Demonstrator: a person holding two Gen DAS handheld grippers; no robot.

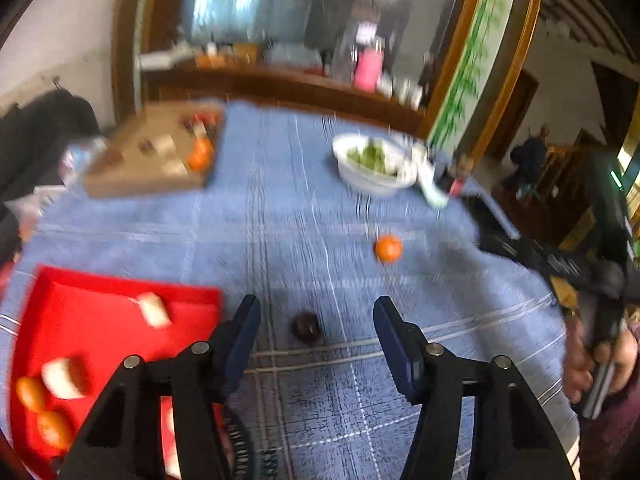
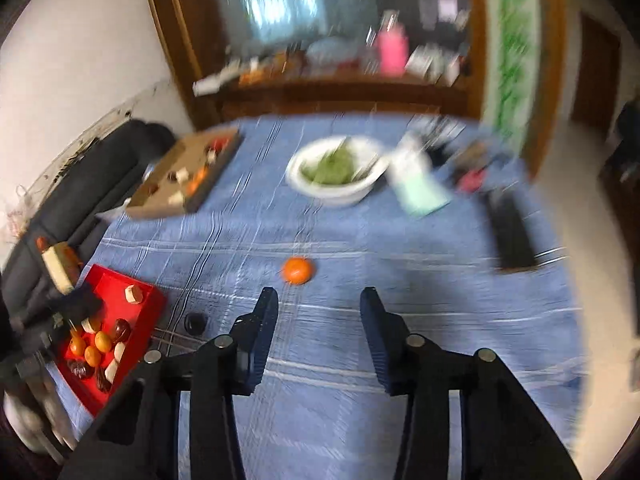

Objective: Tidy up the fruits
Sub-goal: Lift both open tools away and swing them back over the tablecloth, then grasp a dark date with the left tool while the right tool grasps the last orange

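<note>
On blue cloth: round orange fruit (blurred); both grippers spread, empty.

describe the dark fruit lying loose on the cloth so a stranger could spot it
Start at the red tray on the blue checked tablecloth. Just off its near right corner lies a small dark round fruit alone on the cloth. Unlike the loose orange fruit farther out, it is almost black.
</note>
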